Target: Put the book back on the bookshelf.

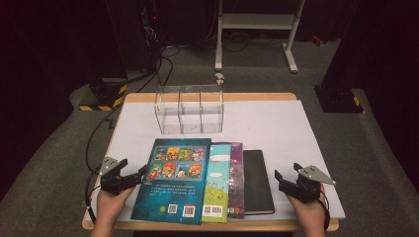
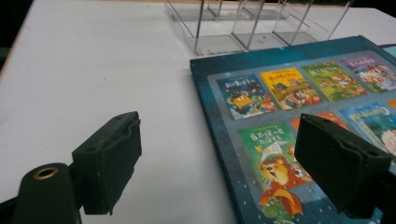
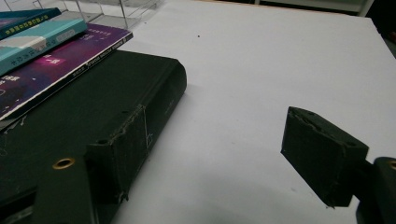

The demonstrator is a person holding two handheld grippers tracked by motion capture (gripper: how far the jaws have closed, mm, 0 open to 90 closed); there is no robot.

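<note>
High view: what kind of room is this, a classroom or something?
Probably a lab or test room, not a classroom. A white table stands on grey carpet in the dark, with black cables and yellow-black striped equipment bases behind it, and a person's hands hold the left gripper and right gripper.

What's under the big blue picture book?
The blue picture book overlaps the left edge of a teal book, which lies on a purple book. How far the teal cover runs underneath is hidden.
</note>
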